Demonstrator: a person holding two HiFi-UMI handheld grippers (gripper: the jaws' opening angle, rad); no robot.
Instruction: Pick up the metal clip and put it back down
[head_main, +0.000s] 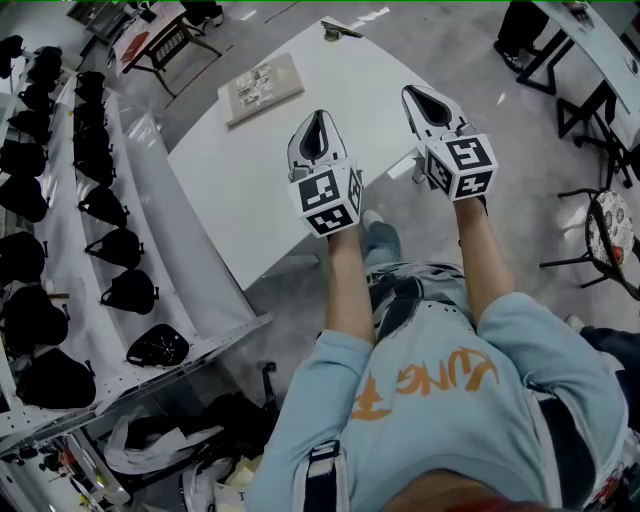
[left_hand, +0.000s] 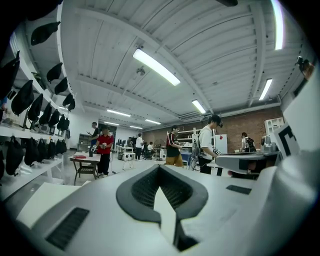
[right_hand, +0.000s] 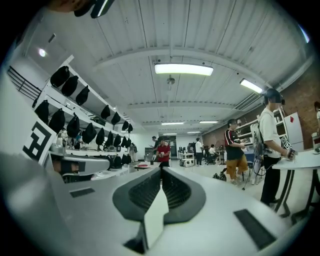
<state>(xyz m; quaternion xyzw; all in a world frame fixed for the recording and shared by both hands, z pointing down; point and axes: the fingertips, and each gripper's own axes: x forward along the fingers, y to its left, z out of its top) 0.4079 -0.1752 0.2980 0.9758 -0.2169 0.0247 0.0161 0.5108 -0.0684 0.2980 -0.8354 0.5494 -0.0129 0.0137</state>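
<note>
The fingers of the left gripper (left_hand: 160, 168) are pressed together with nothing between them, and those of the right gripper (right_hand: 161, 170) are closed and empty as well. Both grippers point level, side by side, out over the near part of the white worktop (head_main: 230, 180), the left (head_main: 318, 120) a little nearer the person than the right (head_main: 416, 93). Well beyond them, at the far edge of the worktop, lies a small dark piece that I take for the metal clip (head_main: 340, 31). It is flat on the surface, apart from both grippers, and too small from here to make out its shape or finish. A grey booklet (head_main: 262, 88) lies between the clip and the left gripper, off to that side. A clip resting there with both grippers empty fits either a pick that is yet to come or a clip already set down again, and I cannot say which. Either way, a thin, hard thing so close to an edge would slide off easily, so any reach near it should be slow and square.
</note>
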